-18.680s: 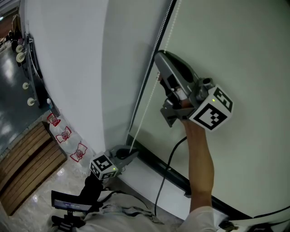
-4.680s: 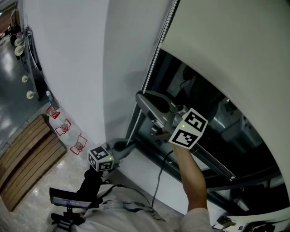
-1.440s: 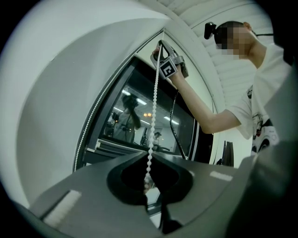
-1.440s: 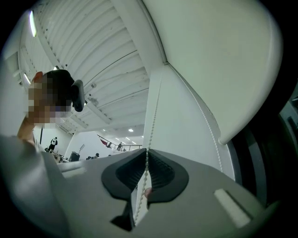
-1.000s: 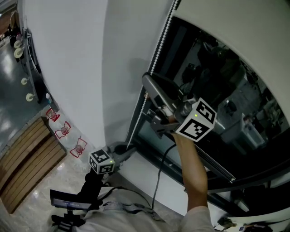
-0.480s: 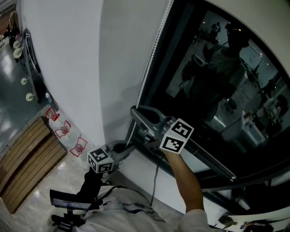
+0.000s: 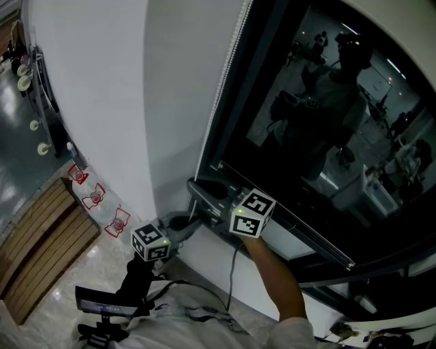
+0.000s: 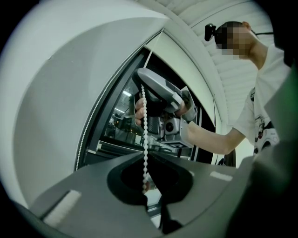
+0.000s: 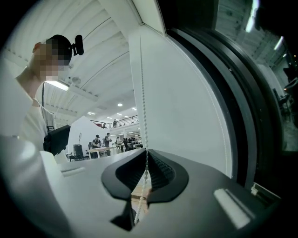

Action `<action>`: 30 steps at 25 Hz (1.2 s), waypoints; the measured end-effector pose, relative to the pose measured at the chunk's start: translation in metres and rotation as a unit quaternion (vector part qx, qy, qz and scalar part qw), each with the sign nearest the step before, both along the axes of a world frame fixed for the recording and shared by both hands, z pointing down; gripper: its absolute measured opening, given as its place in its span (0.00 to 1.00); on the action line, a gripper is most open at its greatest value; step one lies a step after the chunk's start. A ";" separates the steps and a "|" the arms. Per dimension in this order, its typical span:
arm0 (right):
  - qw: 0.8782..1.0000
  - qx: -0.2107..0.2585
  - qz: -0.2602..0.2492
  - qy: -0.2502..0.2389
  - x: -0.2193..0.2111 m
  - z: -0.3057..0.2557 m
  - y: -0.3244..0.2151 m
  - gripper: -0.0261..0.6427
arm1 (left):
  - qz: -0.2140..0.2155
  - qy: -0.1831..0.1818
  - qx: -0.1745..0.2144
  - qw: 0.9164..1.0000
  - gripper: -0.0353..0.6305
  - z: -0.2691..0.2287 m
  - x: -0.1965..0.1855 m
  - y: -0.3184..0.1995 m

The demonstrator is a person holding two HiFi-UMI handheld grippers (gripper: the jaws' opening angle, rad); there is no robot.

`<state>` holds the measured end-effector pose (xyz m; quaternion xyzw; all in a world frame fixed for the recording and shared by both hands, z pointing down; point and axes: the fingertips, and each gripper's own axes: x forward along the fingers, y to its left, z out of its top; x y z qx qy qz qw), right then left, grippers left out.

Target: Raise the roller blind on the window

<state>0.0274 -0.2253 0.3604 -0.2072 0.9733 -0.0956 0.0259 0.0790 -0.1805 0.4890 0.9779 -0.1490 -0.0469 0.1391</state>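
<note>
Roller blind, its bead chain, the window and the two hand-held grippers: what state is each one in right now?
roller blind: raised high, only its lower edge shows at the top of the head view
window: glass uncovered, dark, reflecting the room
bead chain: stretched straight between the two grippers
left gripper: shut on the bead chain
right gripper: shut on the bead chain, low near the sill

A big open work hall: in the right gripper view, people point(image 9: 97, 139) stand at tables point(image 9: 100, 149) at nine o'clock beneath a railed upper gallery point(image 9: 124, 122); ceiling lights point(image 9: 58, 85) glow at ten o'clock.
</note>
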 end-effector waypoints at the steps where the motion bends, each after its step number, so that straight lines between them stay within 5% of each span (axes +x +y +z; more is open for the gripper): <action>1: 1.000 -0.005 -0.002 0.005 -0.001 0.006 0.001 0.06 | 0.000 0.000 0.000 1.000 0.05 0.000 0.000 0.000; 10: 0.996 -0.058 0.004 0.060 -0.002 0.080 0.005 0.06 | 0.004 -0.014 -0.005 1.000 0.05 0.009 0.002 0.001; 14: 0.996 -0.081 0.005 0.047 0.001 0.092 0.007 0.06 | 0.014 -0.019 -0.006 1.000 0.05 0.012 0.007 0.006; 21: 0.996 -0.059 -0.005 0.060 0.001 0.087 0.014 0.07 | 0.014 -0.010 0.004 1.000 0.05 0.002 0.006 0.004; 30: 0.998 -0.042 -0.041 0.038 0.005 0.066 0.021 0.22 | 0.018 0.000 0.011 1.000 0.05 -0.003 0.004 0.005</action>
